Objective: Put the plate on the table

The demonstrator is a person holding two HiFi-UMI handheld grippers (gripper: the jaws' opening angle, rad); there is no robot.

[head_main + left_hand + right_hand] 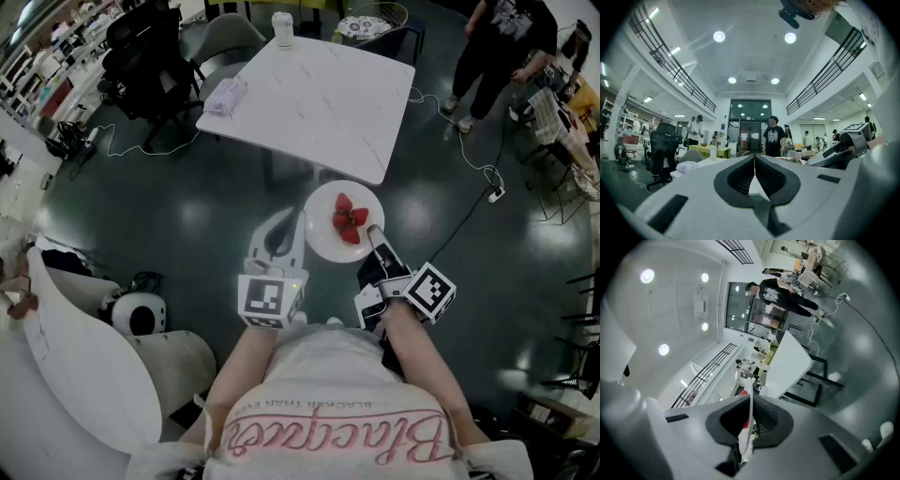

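Note:
A white plate (322,239) carrying red strawberries (349,221) hangs level over the dark floor, just short of the near edge of the white marble table (309,103). My right gripper (373,232) is shut on the plate's near right rim. In the right gripper view the plate (749,406) runs edge-on between the jaws, with the table (790,363) beyond. My left gripper (298,221) lies beside the plate's left rim. In the left gripper view its jaws (754,169) meet with nothing between them, and the table (707,163) is ahead.
On the table stand a white cup (282,28) and a folded cloth (225,96). A black office chair (145,56) is at the table's far left. A person (497,47) stands at the far right. A cable (469,159) trails across the floor. White curved seating (84,356) is at my left.

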